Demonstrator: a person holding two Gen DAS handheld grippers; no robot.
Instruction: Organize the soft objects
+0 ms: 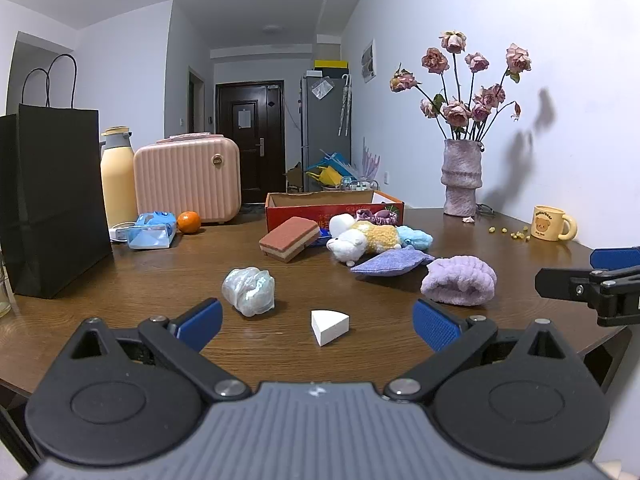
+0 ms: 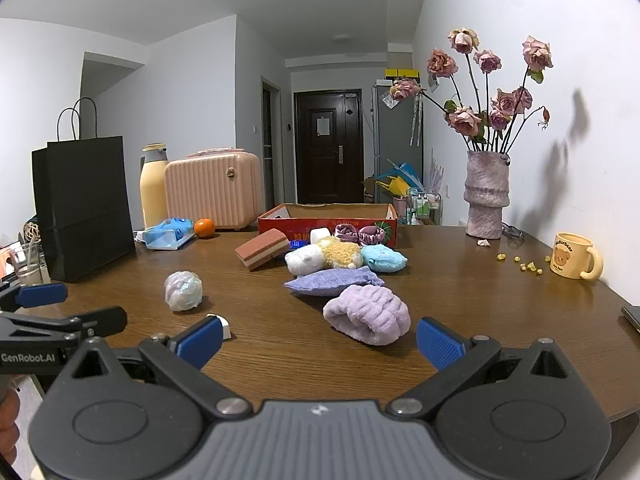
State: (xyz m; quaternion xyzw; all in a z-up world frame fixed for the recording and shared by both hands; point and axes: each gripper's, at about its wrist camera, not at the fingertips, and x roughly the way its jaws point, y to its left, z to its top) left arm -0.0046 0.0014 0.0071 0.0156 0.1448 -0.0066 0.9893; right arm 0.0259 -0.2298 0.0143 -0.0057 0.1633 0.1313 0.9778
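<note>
Blue-padded fingers (image 1: 434,326) gape wide on both our grippers, the left gripper (image 1: 316,326) hovering over the white foam wedge (image 1: 329,326), the right gripper (image 2: 318,340) facing the lilac towel roll (image 2: 368,314). Beyond, the remaining soft toys crowd against the red cardboard box (image 2: 280,222), seemingly their destination.

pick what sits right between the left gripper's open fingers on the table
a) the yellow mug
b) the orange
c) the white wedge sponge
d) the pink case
c: in the left wrist view the white wedge sponge lies on the table just ahead of the left gripper, between its open blue fingers, while the orange, yellow mug and pink case sit far back.
</note>
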